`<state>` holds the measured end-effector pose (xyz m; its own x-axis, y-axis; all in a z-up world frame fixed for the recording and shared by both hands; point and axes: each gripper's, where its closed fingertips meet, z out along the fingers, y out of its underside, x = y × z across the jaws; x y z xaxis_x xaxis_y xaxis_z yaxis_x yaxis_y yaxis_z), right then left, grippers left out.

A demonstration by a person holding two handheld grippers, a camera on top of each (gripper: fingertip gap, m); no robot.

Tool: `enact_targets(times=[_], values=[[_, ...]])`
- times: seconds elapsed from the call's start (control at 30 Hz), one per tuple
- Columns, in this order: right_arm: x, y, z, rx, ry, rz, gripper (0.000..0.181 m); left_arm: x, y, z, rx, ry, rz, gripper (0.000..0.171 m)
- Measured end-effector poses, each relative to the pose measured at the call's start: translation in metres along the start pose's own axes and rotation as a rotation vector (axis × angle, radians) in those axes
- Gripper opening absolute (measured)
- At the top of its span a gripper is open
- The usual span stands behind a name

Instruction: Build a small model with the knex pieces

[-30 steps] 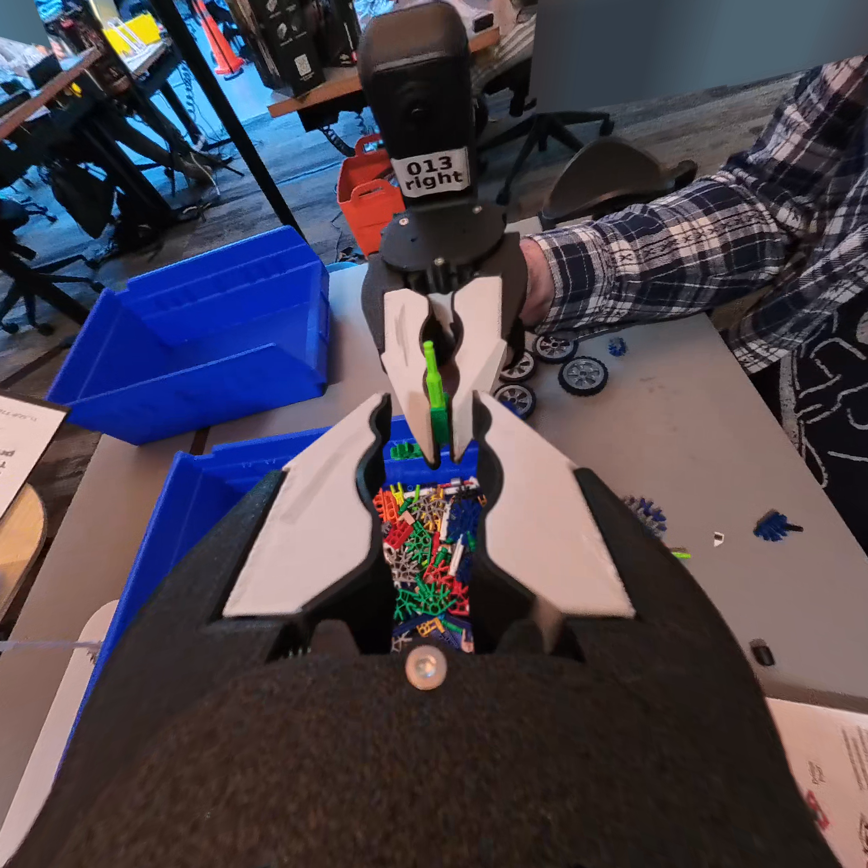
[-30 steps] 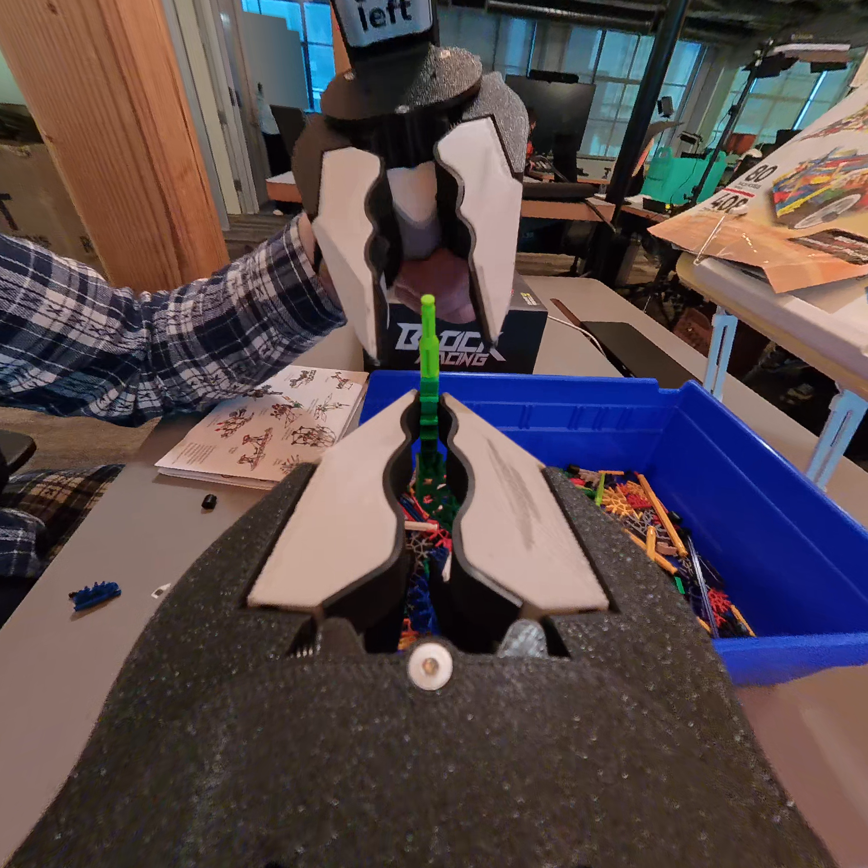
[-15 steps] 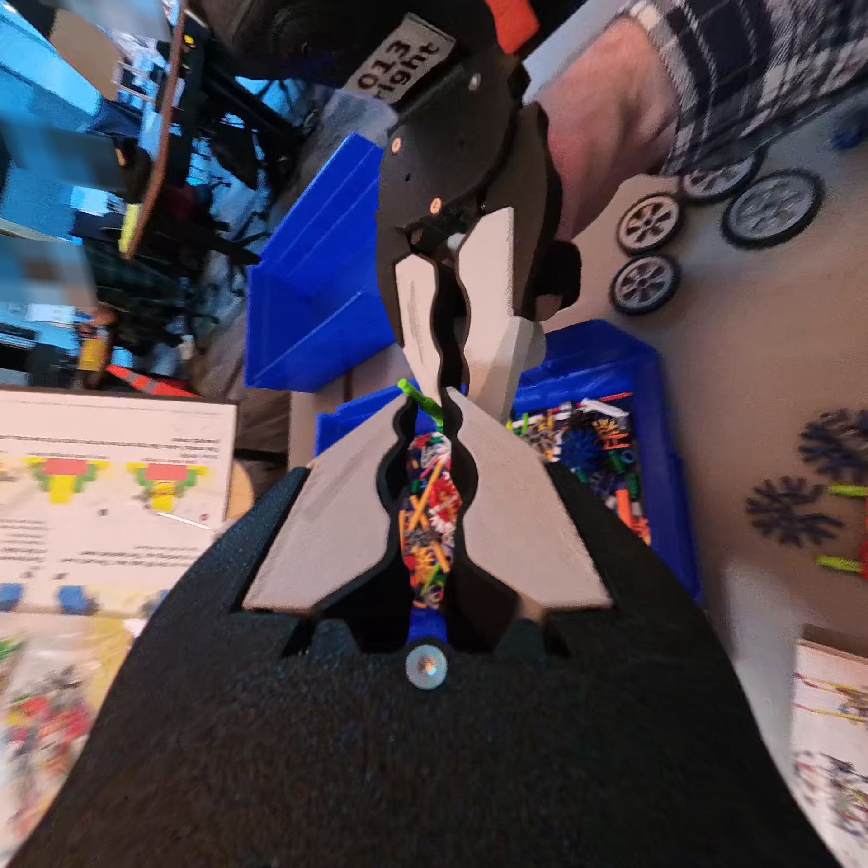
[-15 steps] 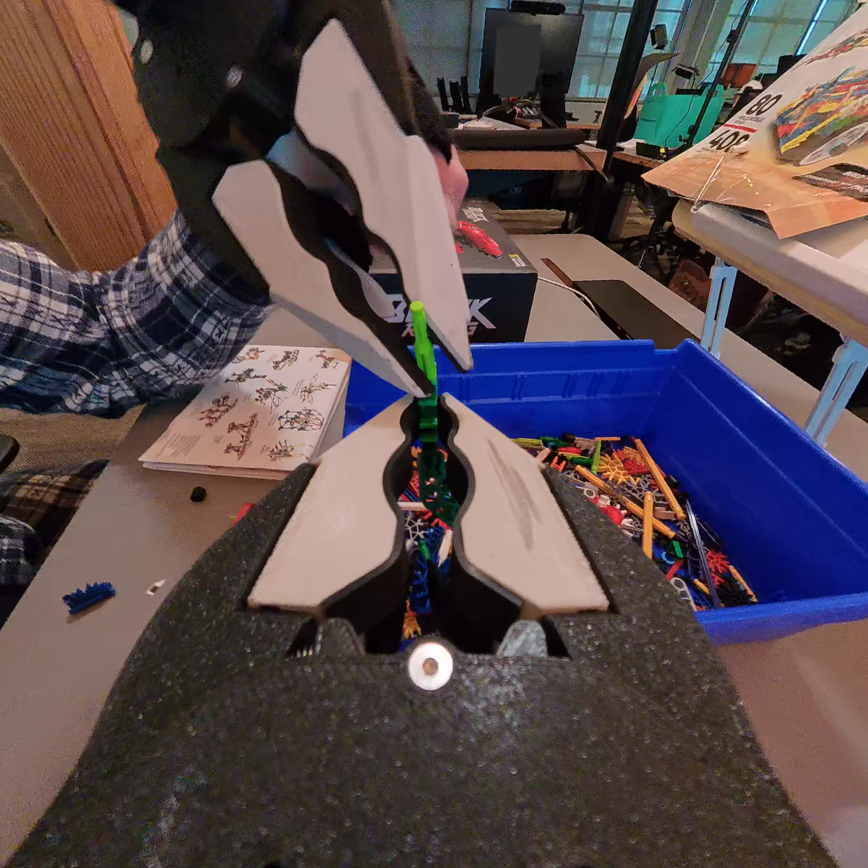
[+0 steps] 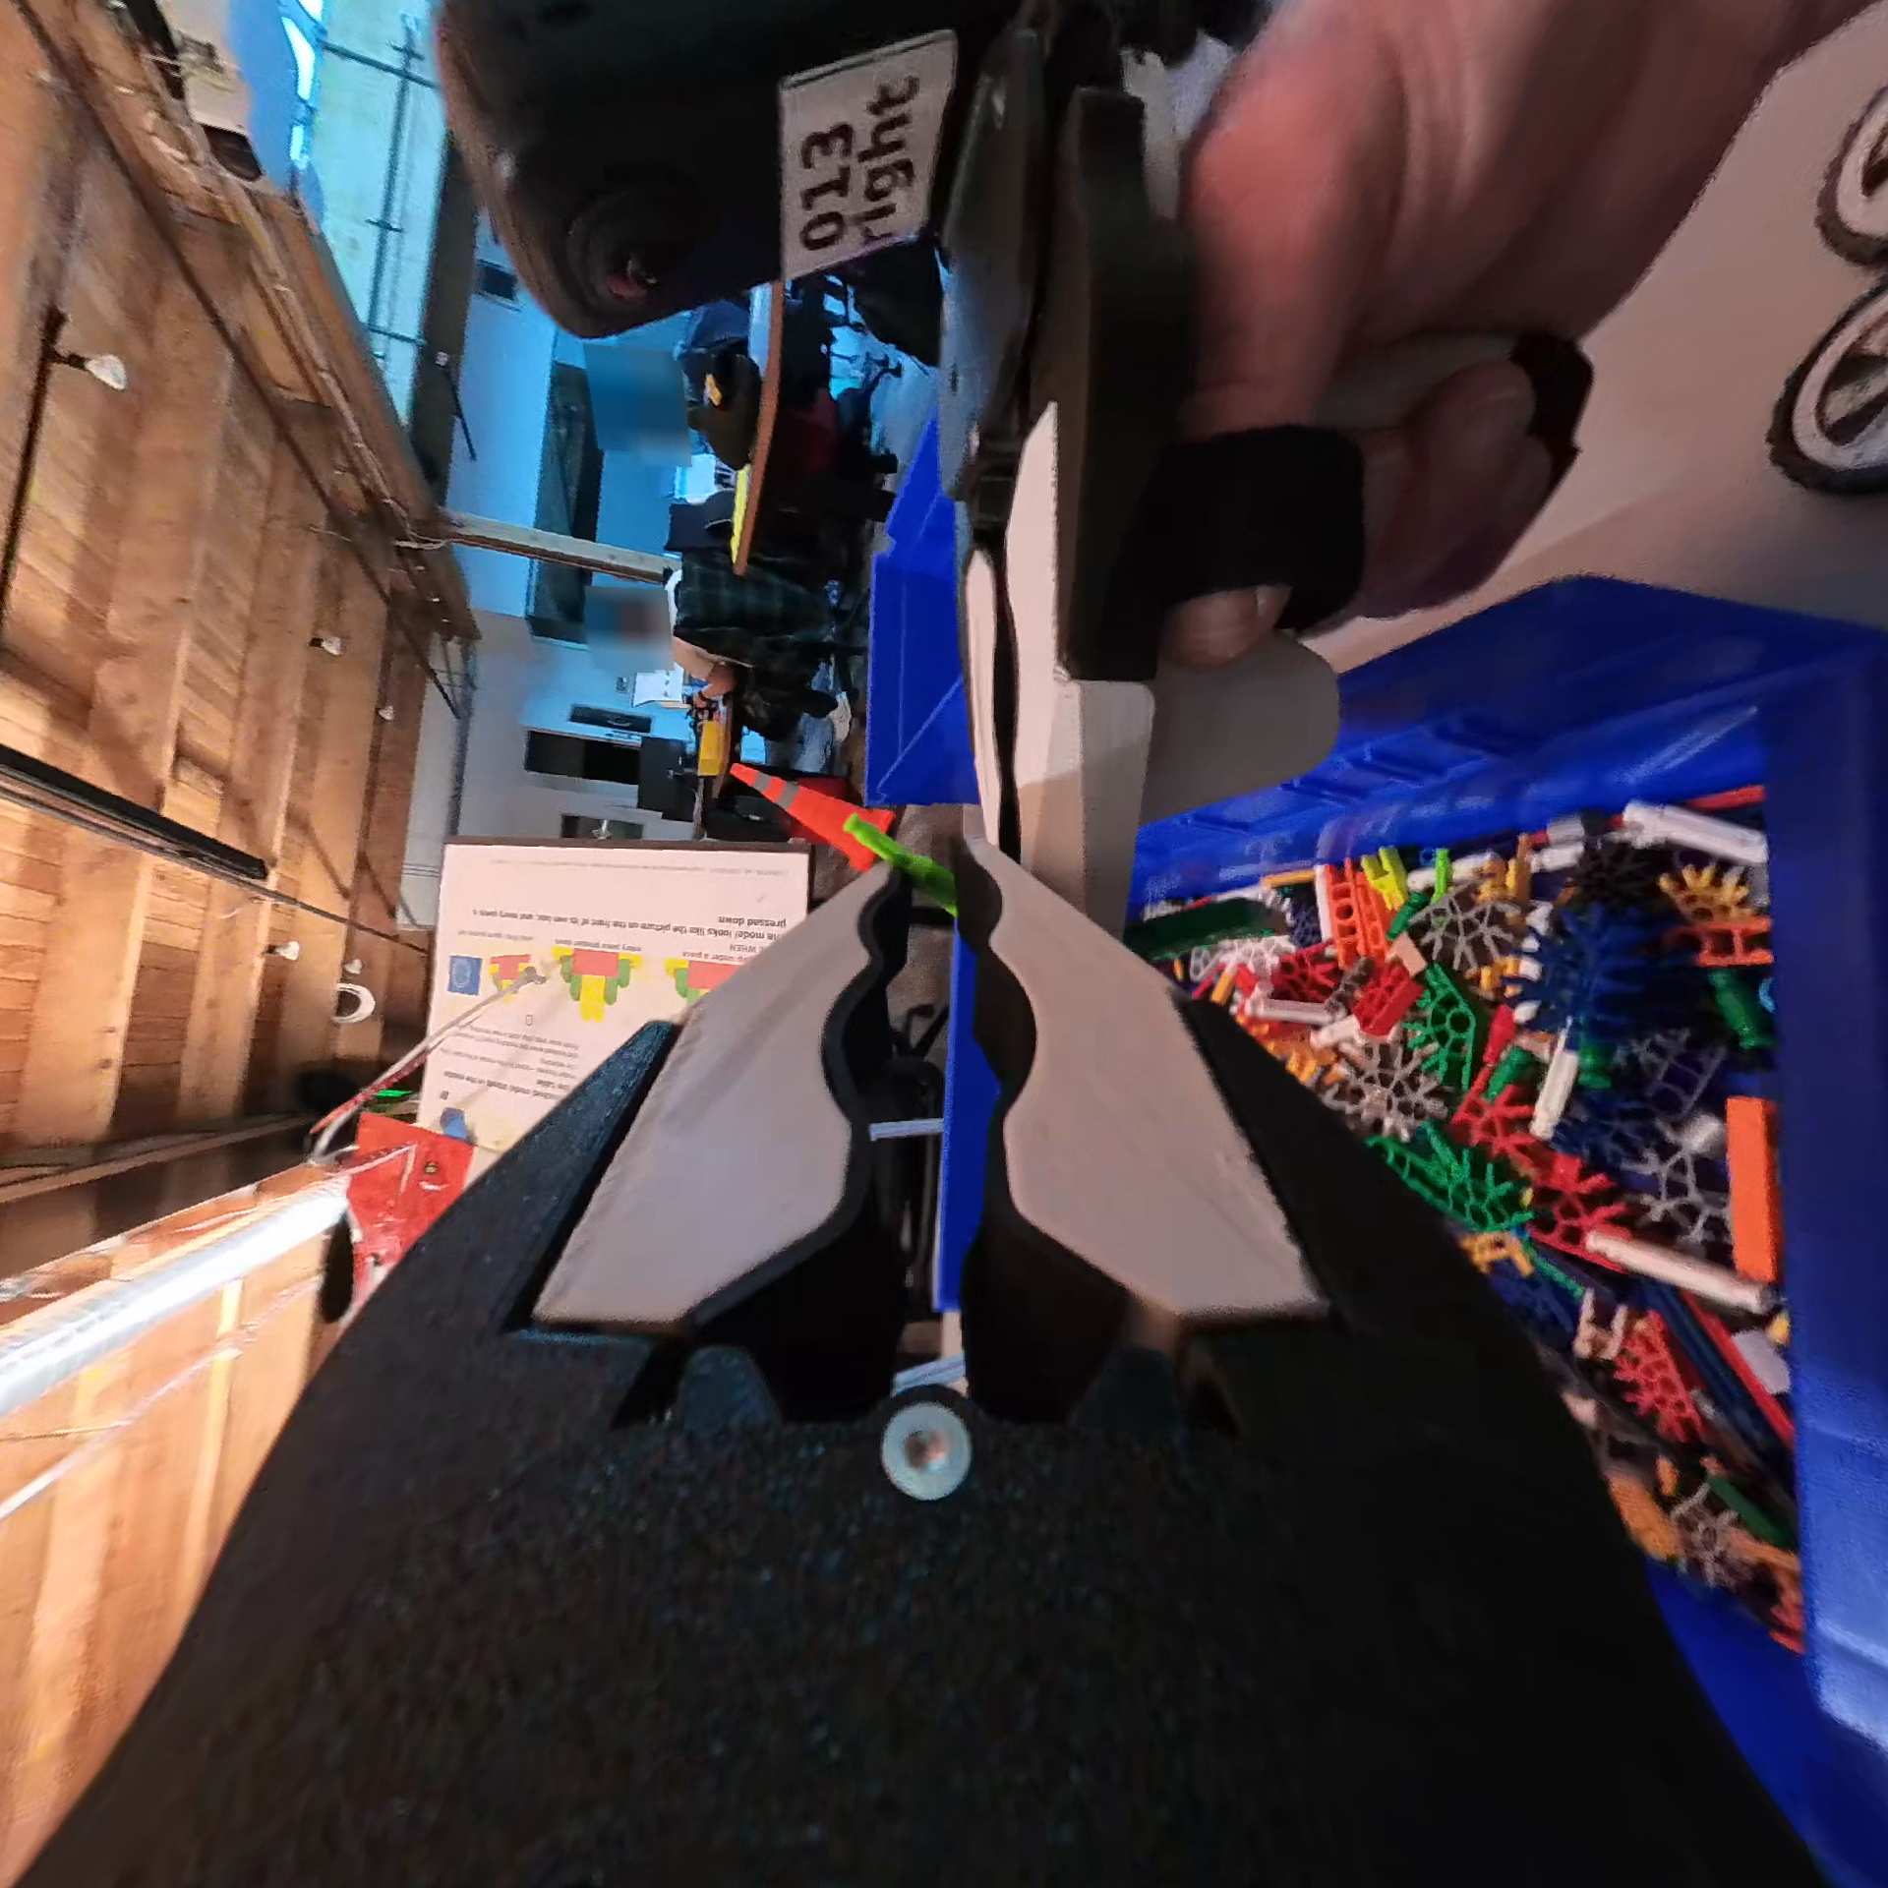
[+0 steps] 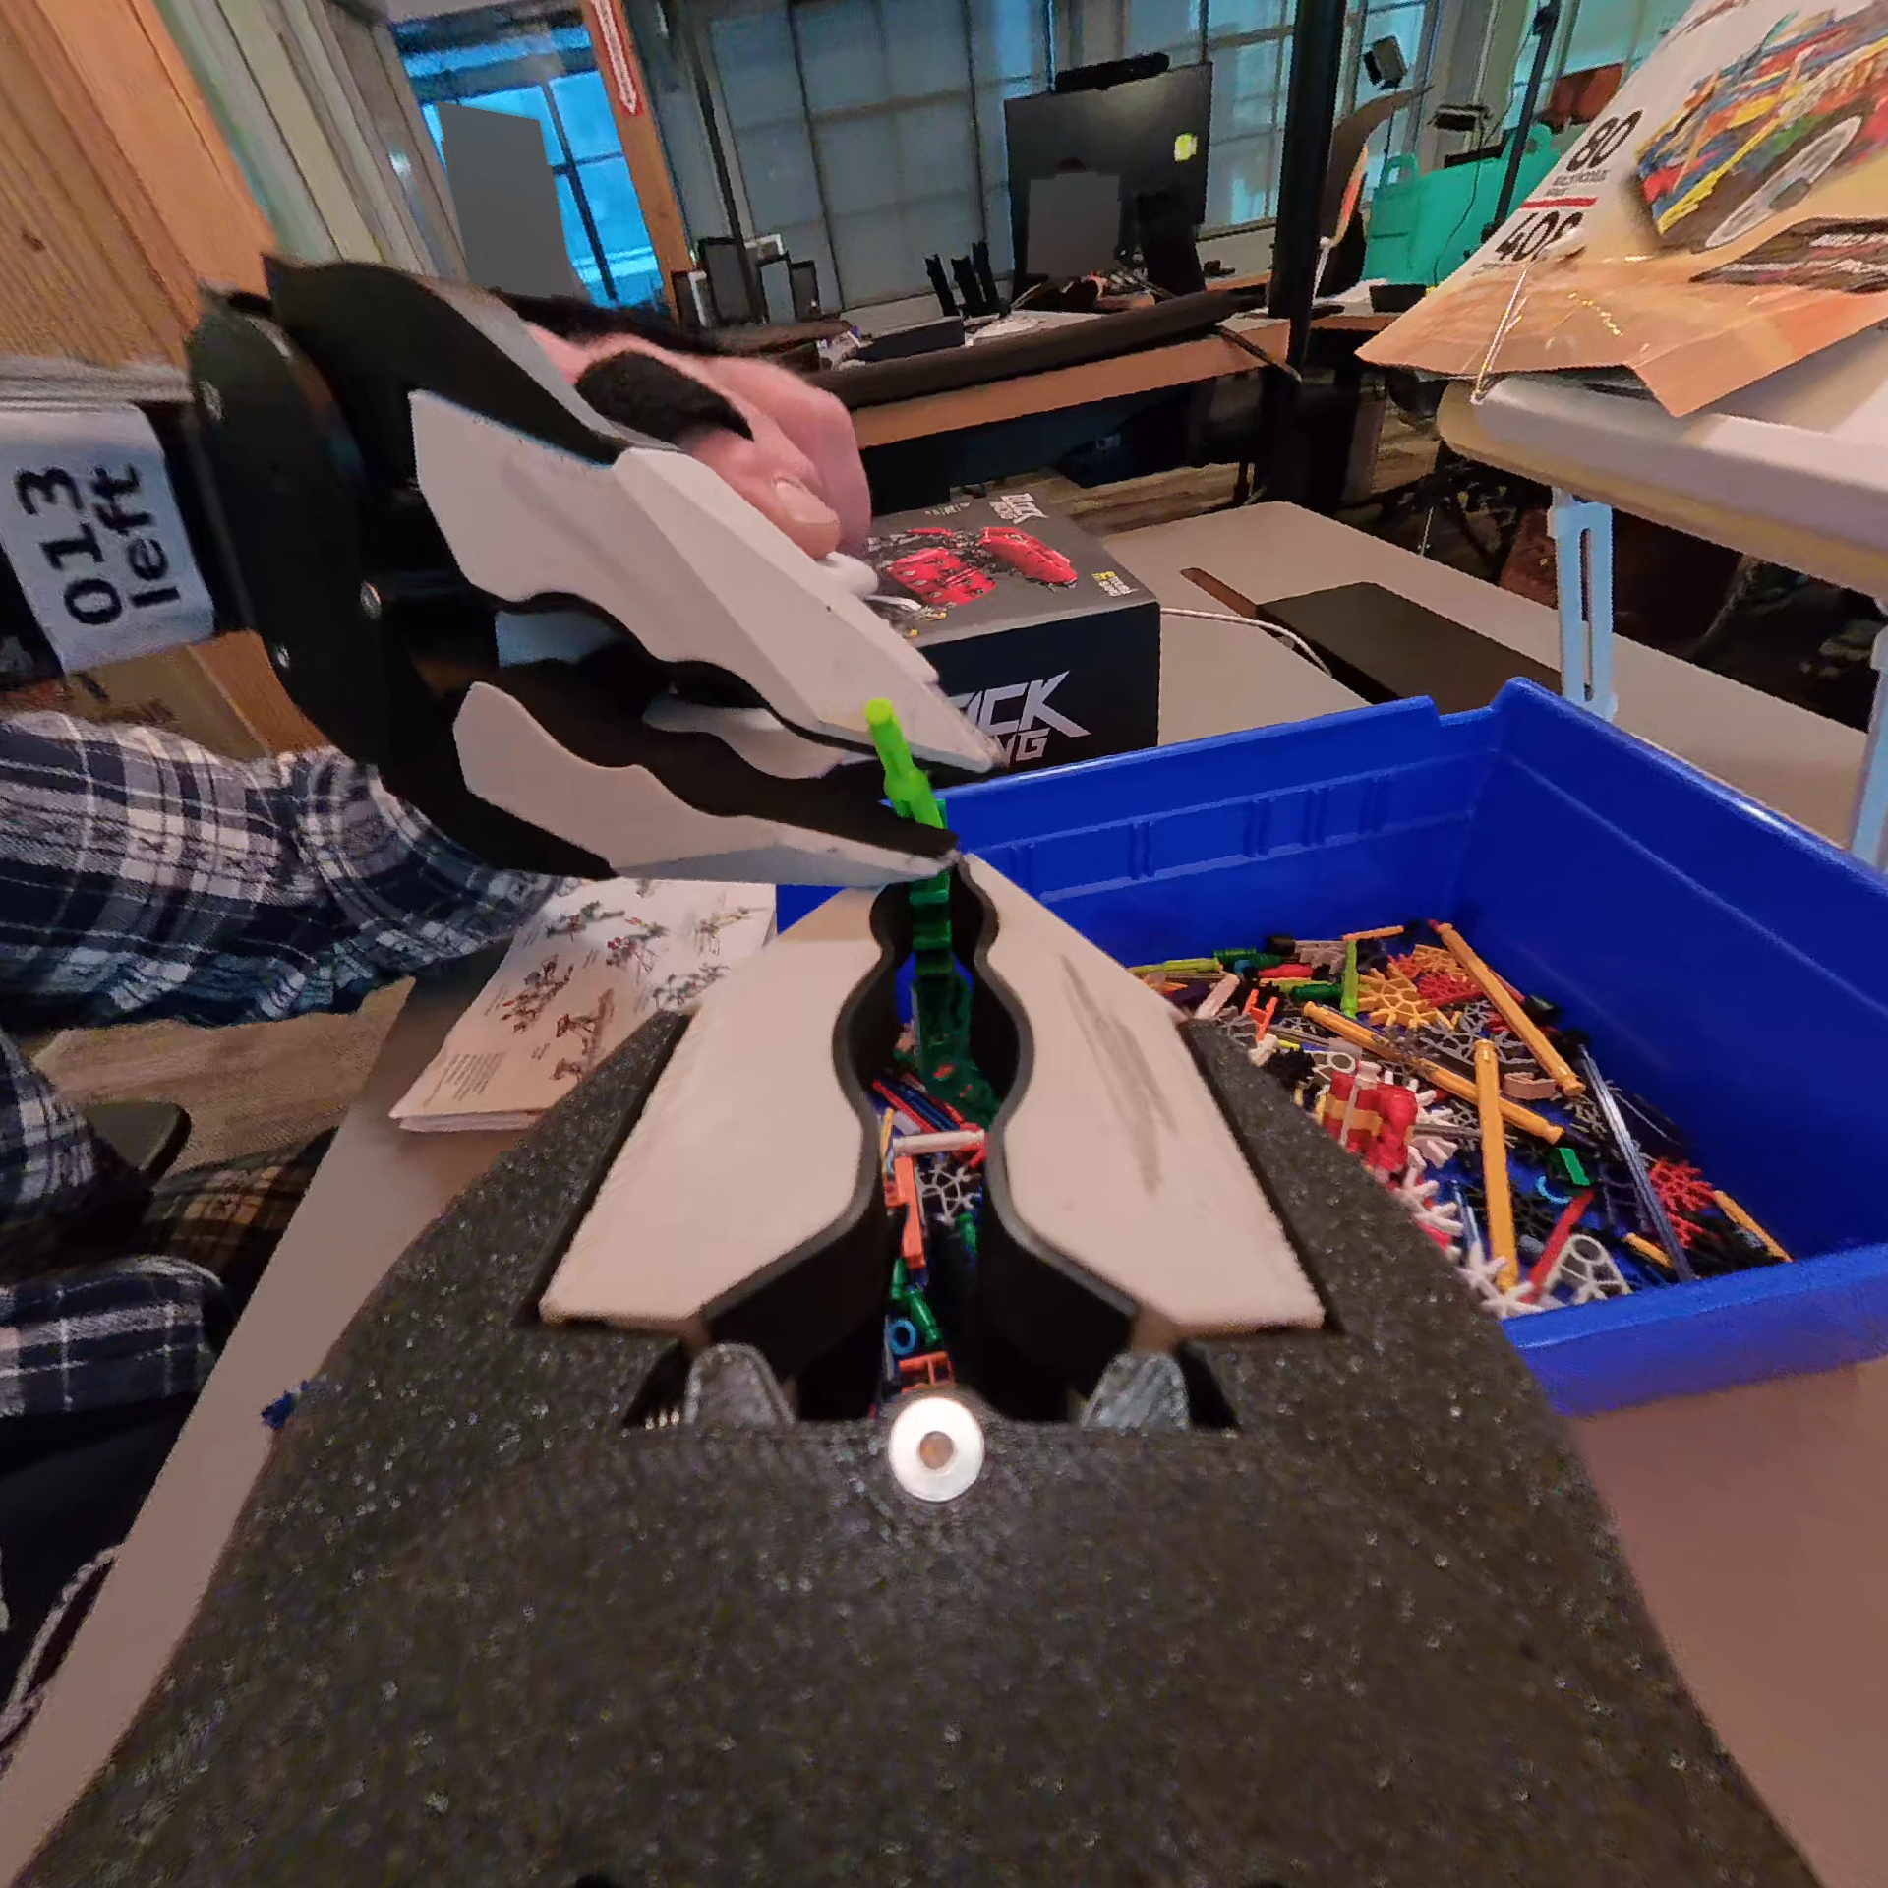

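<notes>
Both grippers clench one green rod assembly (image 6: 912, 817) over the blue bin (image 6: 1635, 817): right gripper (image 6: 955, 868) below, left gripper (image 6: 950, 807) across its upper end.

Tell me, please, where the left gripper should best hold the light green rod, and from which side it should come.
Grip the light green rod on its bare upper end, above the right gripper, which pinches the dark green piece below. The left gripper would likely come sideways, since the rod stands nearly upright.
</notes>
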<state>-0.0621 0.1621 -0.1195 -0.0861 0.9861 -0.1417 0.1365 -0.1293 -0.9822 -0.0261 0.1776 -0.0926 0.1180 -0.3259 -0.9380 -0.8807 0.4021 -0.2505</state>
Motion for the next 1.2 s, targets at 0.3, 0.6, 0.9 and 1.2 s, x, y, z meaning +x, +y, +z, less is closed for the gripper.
enact_targets(times=[0.3,0.6,0.9,1.2], values=[[-0.012,0.019,0.005,-0.159,0.028,-0.239,0.003,0.026,-0.007,-0.019,0.254,0.537,-0.596,0.005],[-0.017,0.052,0.007,-0.37,0.027,-0.389,0.003,0.062,0.004,-0.027,0.08,0.631,-0.375,0.005],[-0.009,0.058,0.005,-0.434,0.089,-0.442,0.003,0.064,0.011,-0.025,-0.017,0.481,-0.175,0.005],[-0.007,0.055,0.005,-0.388,0.07,-0.347,0.003,0.059,0.014,-0.022,-0.113,0.269,0.015,0.006]])
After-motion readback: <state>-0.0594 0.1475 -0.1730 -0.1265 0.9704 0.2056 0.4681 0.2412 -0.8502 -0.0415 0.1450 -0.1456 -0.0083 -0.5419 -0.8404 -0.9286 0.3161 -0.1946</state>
